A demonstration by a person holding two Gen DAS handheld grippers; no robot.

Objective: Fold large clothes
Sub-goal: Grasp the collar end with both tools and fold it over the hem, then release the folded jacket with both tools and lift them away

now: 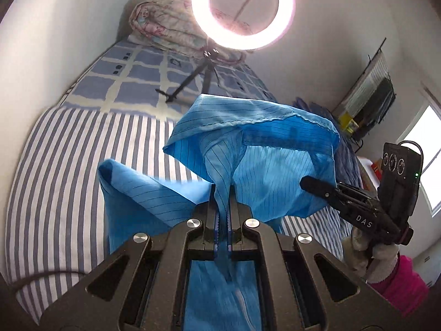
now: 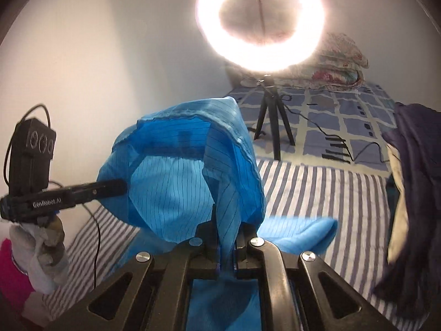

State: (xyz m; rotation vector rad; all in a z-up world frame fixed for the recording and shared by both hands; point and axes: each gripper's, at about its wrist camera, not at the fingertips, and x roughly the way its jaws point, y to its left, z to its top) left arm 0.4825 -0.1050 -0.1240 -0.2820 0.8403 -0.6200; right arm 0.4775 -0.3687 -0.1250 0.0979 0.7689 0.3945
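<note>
A person stands at a bed, holding a two-finger gripper in each gloved hand. Both grippers are clamped on the same blue garment (image 1: 275,171), a thin pinstriped piece of workwear. The left gripper (image 1: 222,193) pinches a fold of the cloth between its closed fingers, and the right gripper (image 2: 227,229) does the same a little way along. In the left view the right gripper's tip reaches into the cloth from the side.

The garment hangs in the air between the two grips, above the striped bed sheet (image 1: 69,165). It billows like an open pouch, its hemmed edge arched across the top and loose parts trailing down toward the sheet.

No neat fold shows anywhere: the cloth is bunched and draped, not laid flat. I judge the folding to be at an early stage, with the garment only picked up. Spreading it on the sheet and every fold seem to remain.

Beyond it, a lit ring light (image 1: 242,8) stands on a tripod on the bed. A dark heap of clothes (image 2: 408,165) lies to one side, likely waiting its turn.
</note>
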